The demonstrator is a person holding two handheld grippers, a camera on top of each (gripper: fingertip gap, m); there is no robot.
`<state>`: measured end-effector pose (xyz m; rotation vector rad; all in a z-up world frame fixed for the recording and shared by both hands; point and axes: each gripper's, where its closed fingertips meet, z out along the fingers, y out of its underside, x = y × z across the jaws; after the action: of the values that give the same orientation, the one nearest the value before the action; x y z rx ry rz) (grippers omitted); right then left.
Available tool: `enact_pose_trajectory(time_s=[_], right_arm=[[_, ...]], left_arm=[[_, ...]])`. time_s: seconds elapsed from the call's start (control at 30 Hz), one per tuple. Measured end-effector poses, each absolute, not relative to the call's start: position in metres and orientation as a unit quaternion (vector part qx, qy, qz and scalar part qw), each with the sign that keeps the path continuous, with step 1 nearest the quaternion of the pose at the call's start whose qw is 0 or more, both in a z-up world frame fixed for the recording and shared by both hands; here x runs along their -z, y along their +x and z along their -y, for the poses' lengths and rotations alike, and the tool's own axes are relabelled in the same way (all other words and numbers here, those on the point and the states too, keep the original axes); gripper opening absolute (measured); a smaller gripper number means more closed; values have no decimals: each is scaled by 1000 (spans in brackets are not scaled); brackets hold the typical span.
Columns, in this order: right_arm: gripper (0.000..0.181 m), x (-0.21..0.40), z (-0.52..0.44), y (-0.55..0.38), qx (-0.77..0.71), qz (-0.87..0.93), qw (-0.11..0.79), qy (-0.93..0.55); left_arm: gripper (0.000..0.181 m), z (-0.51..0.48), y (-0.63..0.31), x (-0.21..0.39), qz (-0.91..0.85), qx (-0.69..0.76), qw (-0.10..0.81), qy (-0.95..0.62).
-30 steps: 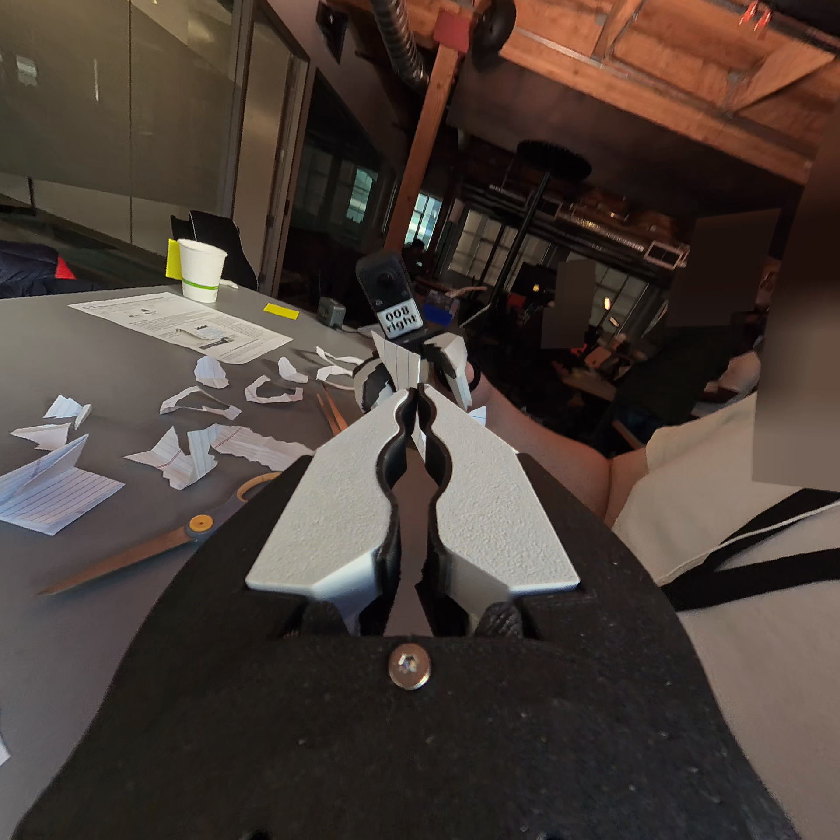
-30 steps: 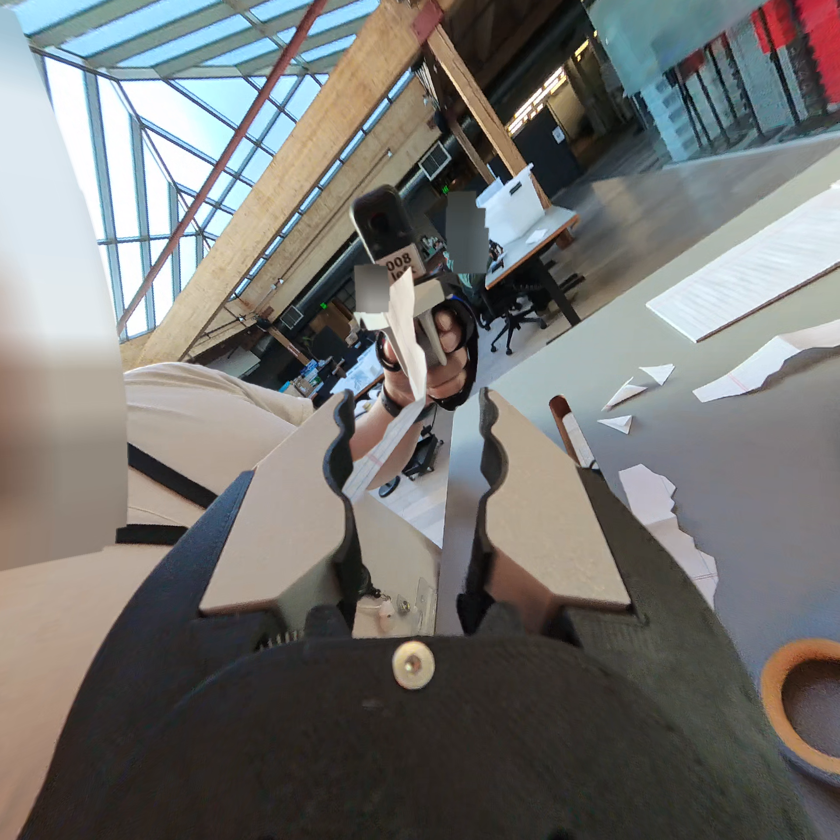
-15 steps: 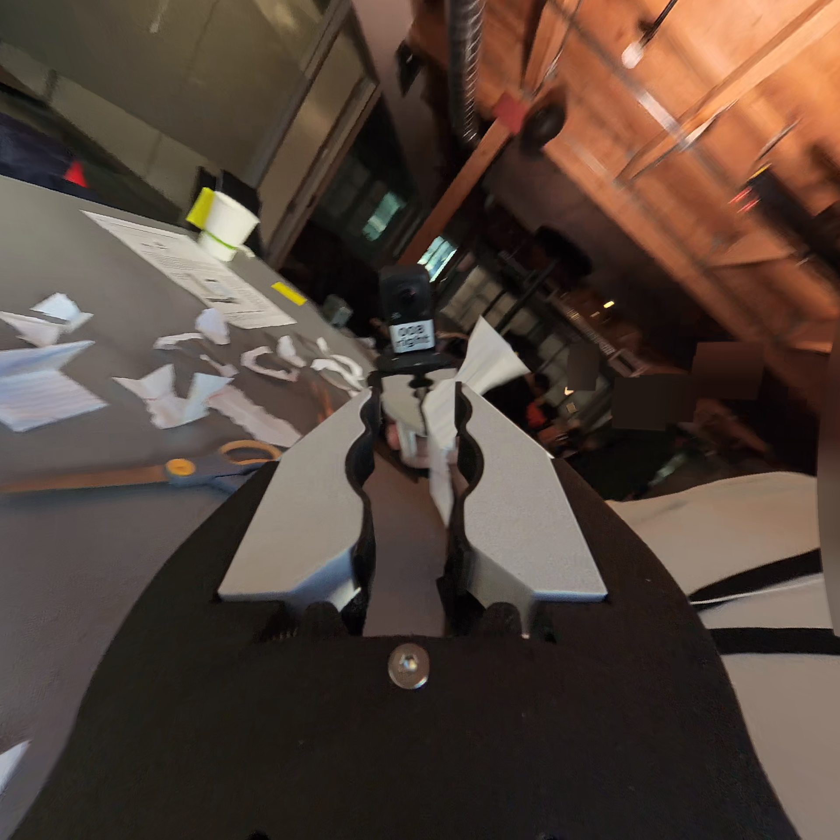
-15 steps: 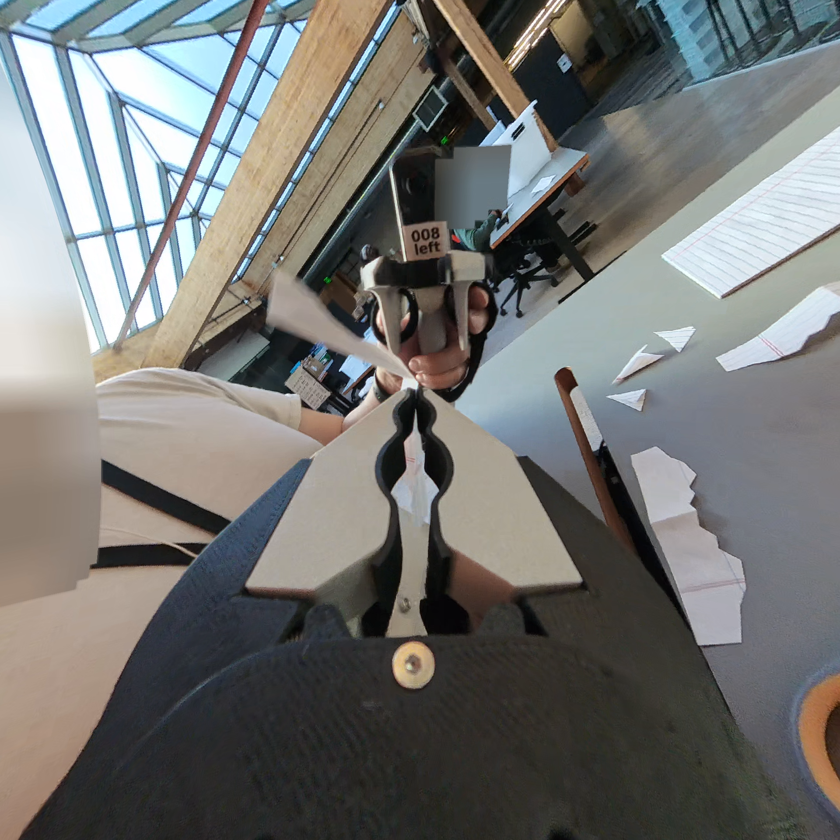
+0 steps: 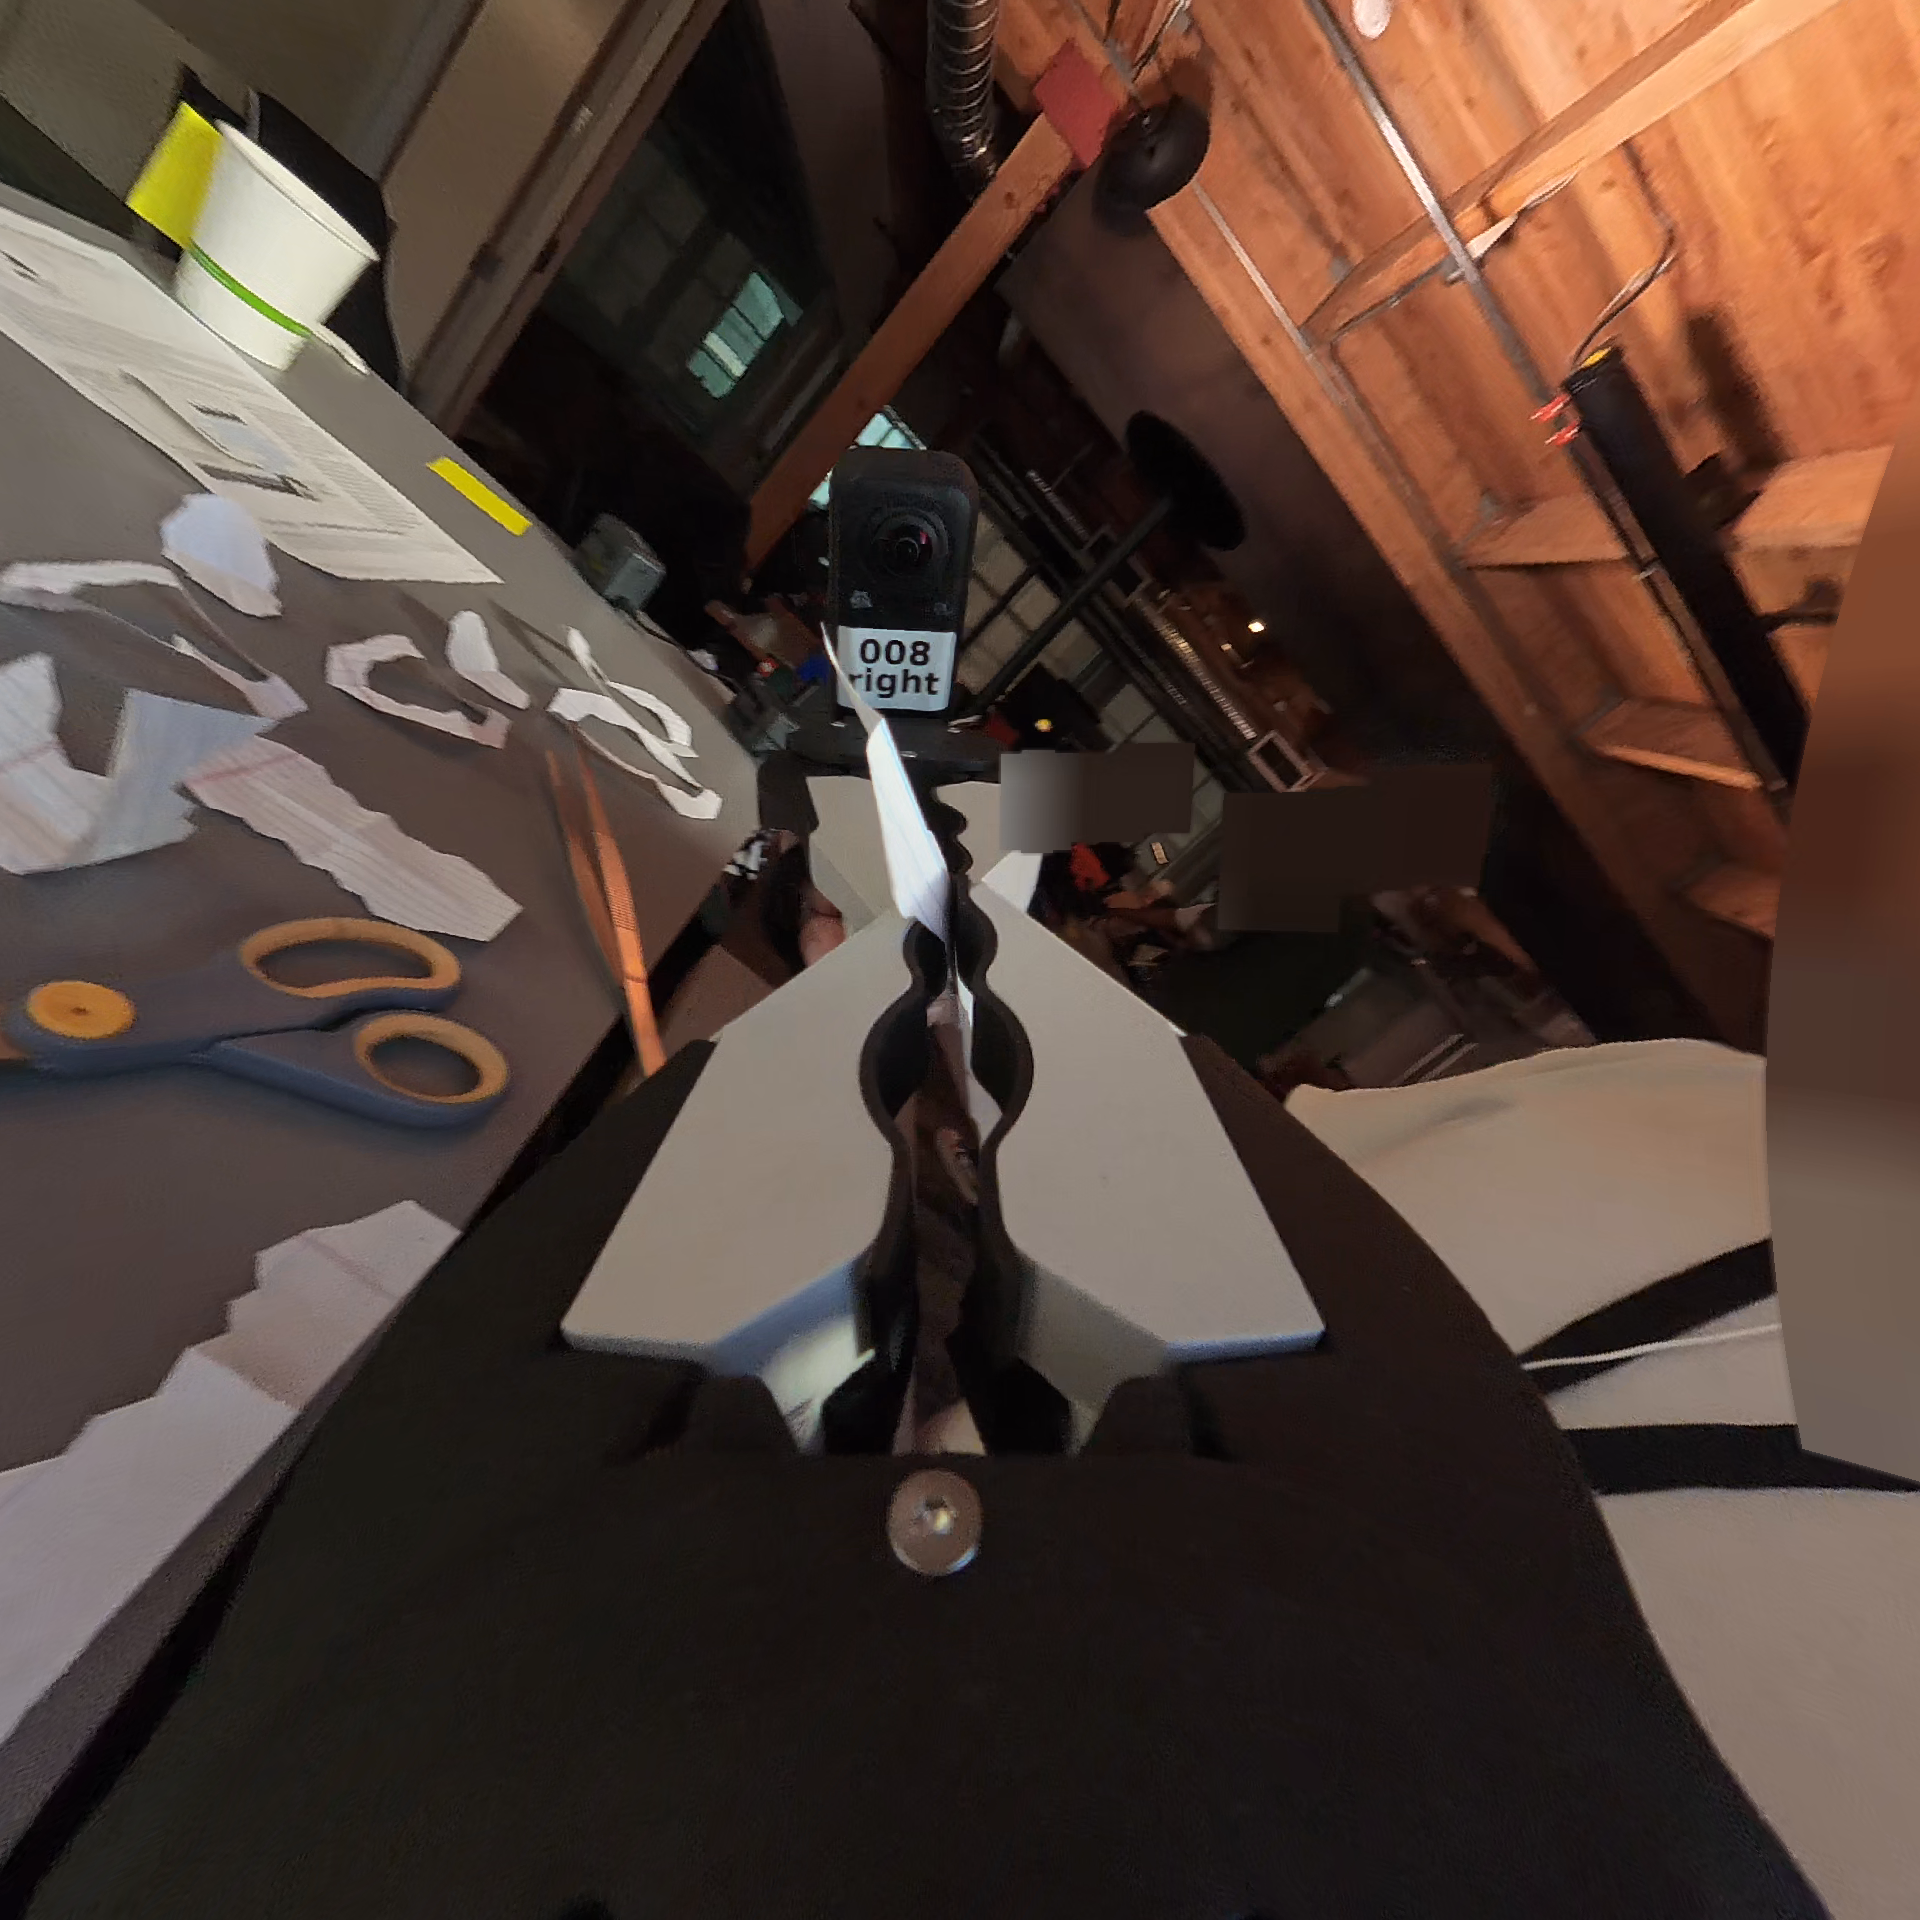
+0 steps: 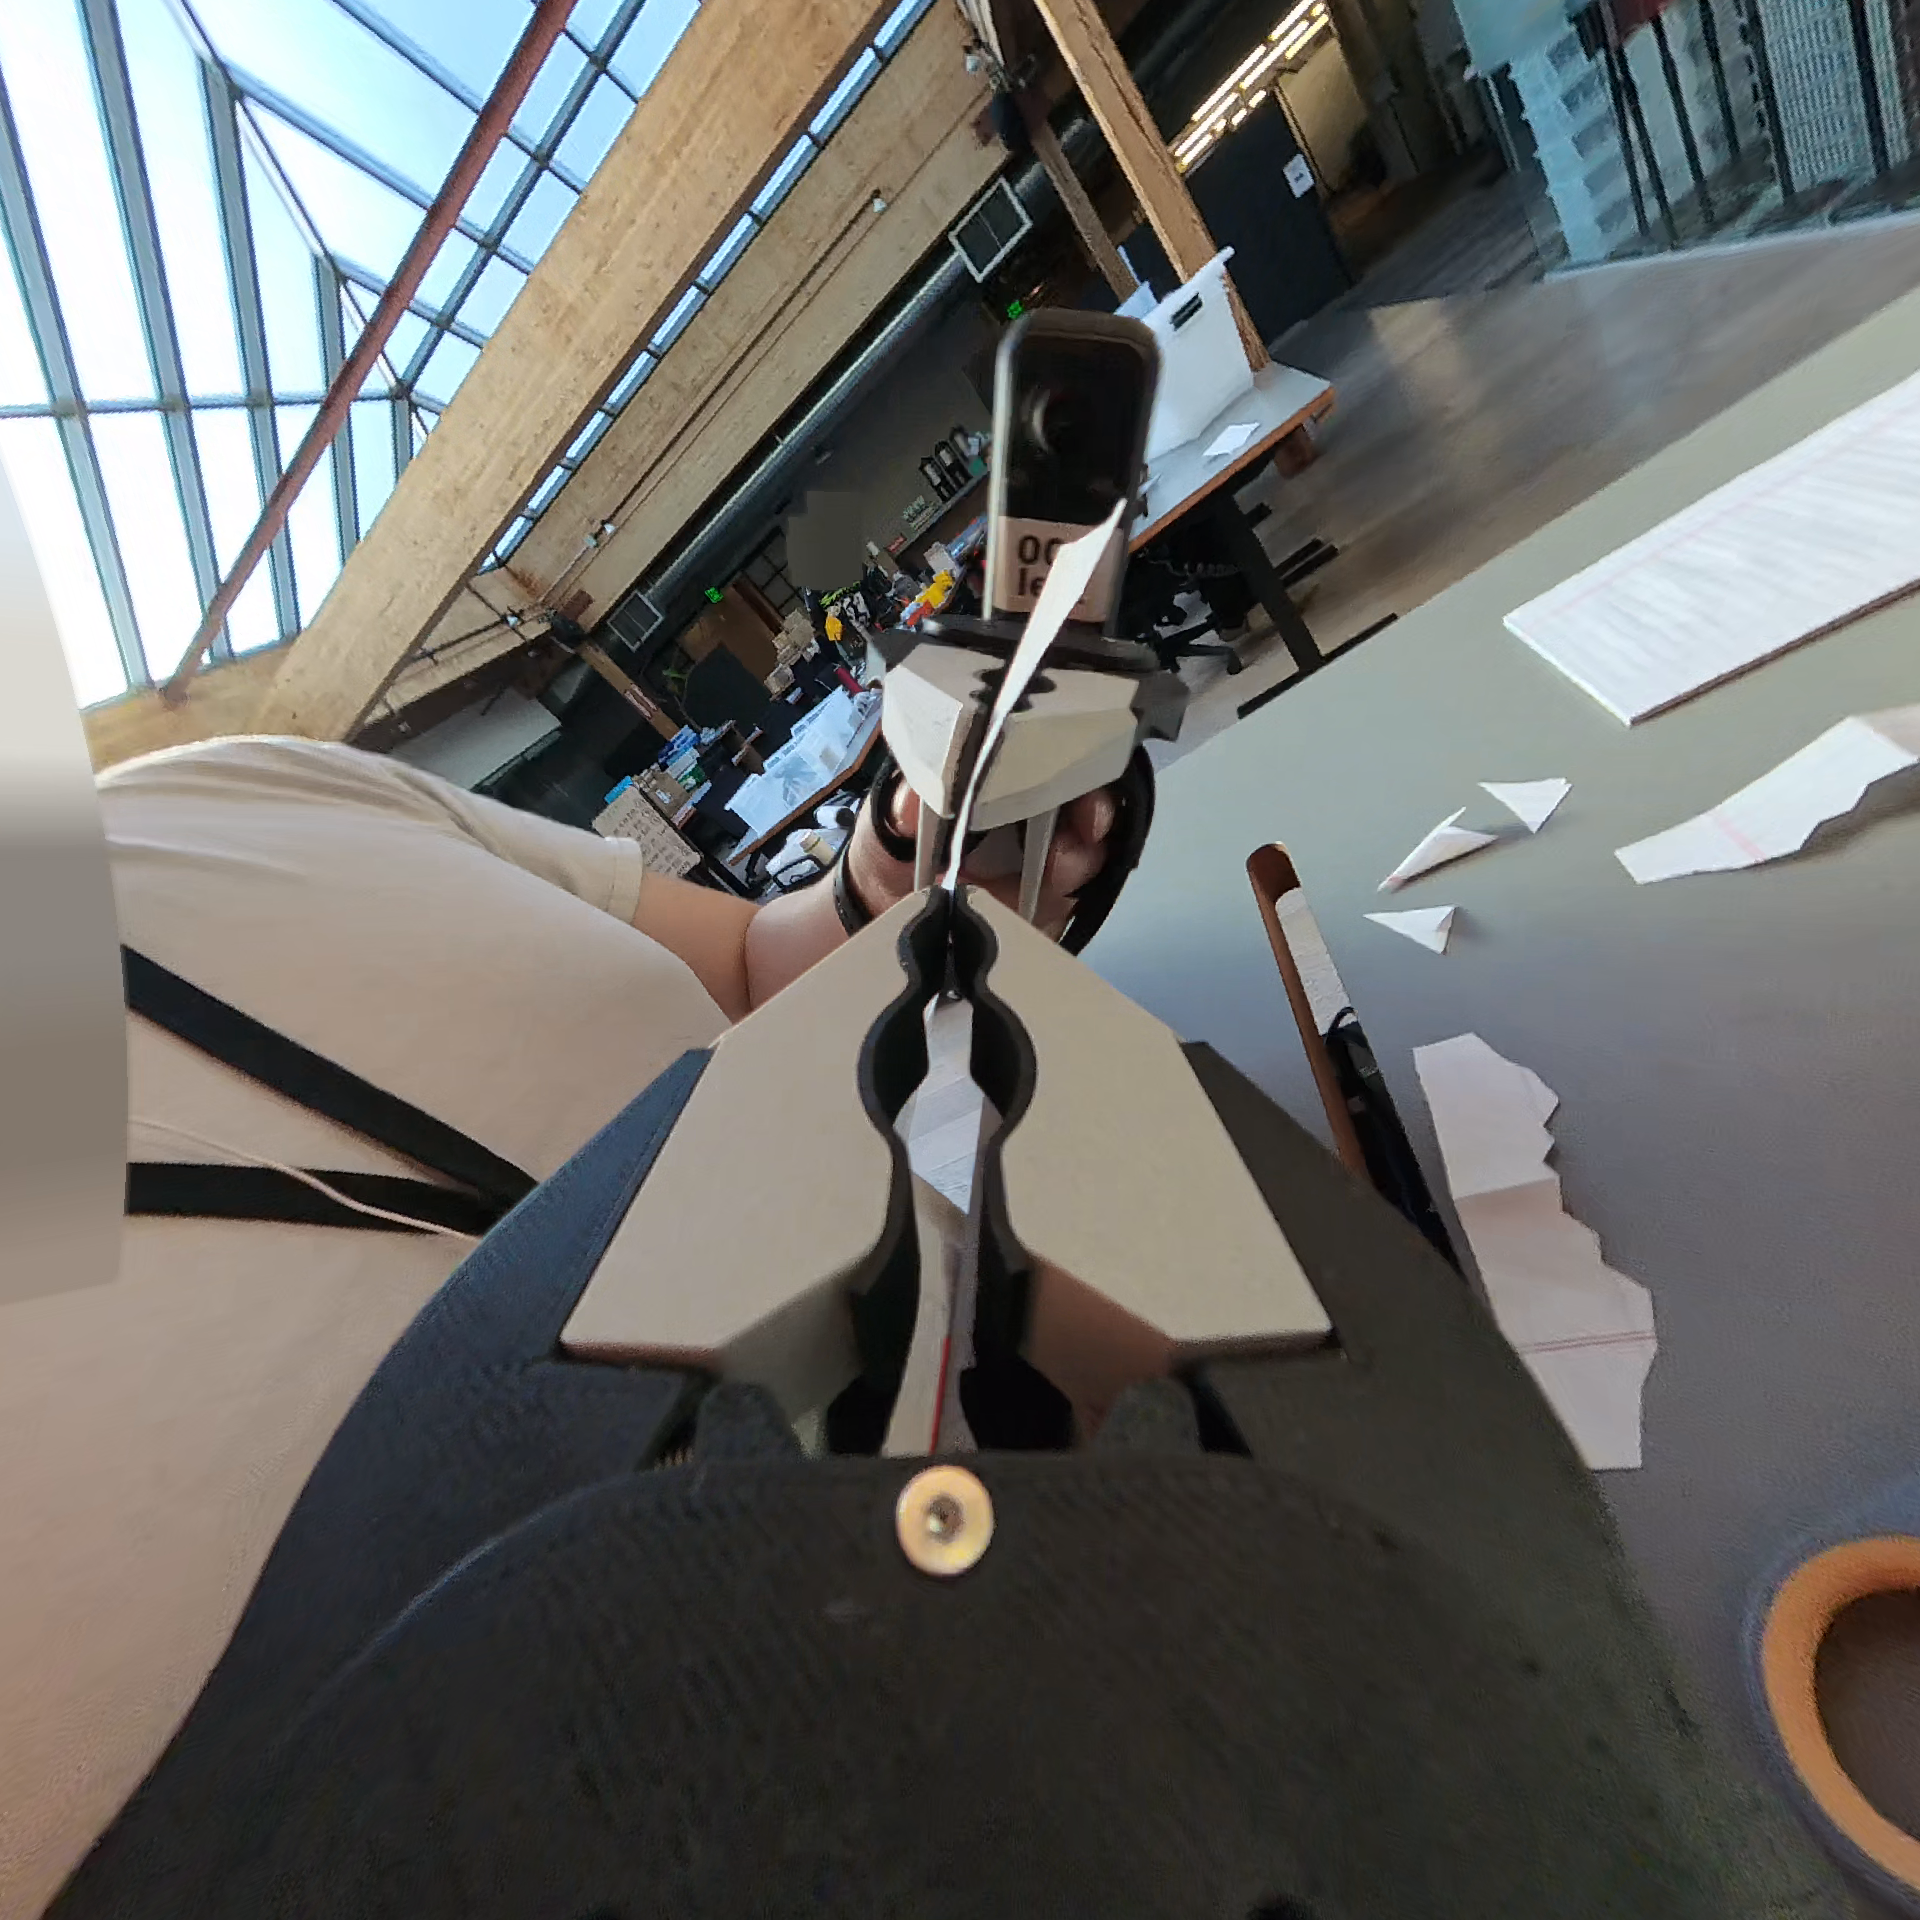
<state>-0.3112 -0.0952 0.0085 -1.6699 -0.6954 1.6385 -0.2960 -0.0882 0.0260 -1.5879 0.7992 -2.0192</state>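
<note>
My left gripper (image 5: 940, 906) is shut on a narrow strip of white lined paper (image 5: 906, 821) that runs up from its tips. My right gripper (image 6: 948, 904) is shut on the same strip (image 6: 1049, 613), and more of the paper lies between its fingers. The two grippers face each other, tip to tip and close together, in the air beside the grey table's (image 5: 156, 1164) edge. In the right wrist view the left gripper (image 6: 1003, 717) shows shut around the strip. The right gripper's black camera (image 5: 902, 551) shows just beyond my left tips.
Scissors with orange-lined handles (image 5: 270, 1013) and several torn paper scraps (image 5: 353, 831) lie on the table. A white paper cup (image 5: 265, 270) and a printed sheet (image 5: 208, 416) stand farther back. A lined pad (image 6: 1745, 561) and more scraps (image 6: 1527, 1247) lie right. The person's torso (image 6: 364, 935) is close. My left and right fingertips are right by each other.
One second ago only the left gripper held the strip and the right was open. The left then opened while the right shut on it. Now both are shut on it.
</note>
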Motion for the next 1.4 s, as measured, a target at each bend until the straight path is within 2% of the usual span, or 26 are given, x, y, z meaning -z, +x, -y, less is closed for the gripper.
enact_pose_trajectory(time_s=[0.1,0.23,0.33,0.43,0.53,0.63,0.73,0.8,0.93,1.1,1.17,1.27,1.4], right_arm=[[0,-17,108,-311,-633,317,376,-598],[0,-27,118,-310,-659,326,384,-559],[0,-10,93,-306,-614,299,399,-612],[0,28,36,-285,-433,264,455,-732],[0,53,1,-277,-229,310,481,-787],[0,73,-21,-293,-29,431,500,-751],[0,111,-38,-301,176,547,447,-686],[0,126,-38,-315,230,591,427,-644],[0,150,-24,-327,223,608,382,-660],[10,157,-17,-332,159,582,347,-718],[20,153,-20,-324,136,545,333,-757],[33,149,-10,-324,37,515,319,-795],[30,128,-2,-325,-82,443,347,-822]], left_arm=[[0,107,-296,-38,-256,798,122,-532],[0,103,-299,-40,-218,827,105,-507],[31,78,-316,-31,-193,805,159,-538],[34,48,-358,-19,-185,743,261,-588],[34,36,-409,-14,-187,690,325,-619],[34,35,-456,-9,-184,653,364,-638],[32,38,-493,-4,-179,638,381,-645],[32,41,-513,-2,-177,639,381,-645],[32,45,-547,4,-178,637,380,-646],[32,43,-574,13,-178,637,364,-656],[32,41,-580,14,-182,637,361,-657],[32,40,-582,13,-187,640,358,-654],[33,39,-580,13,-195,648,341,-653]])
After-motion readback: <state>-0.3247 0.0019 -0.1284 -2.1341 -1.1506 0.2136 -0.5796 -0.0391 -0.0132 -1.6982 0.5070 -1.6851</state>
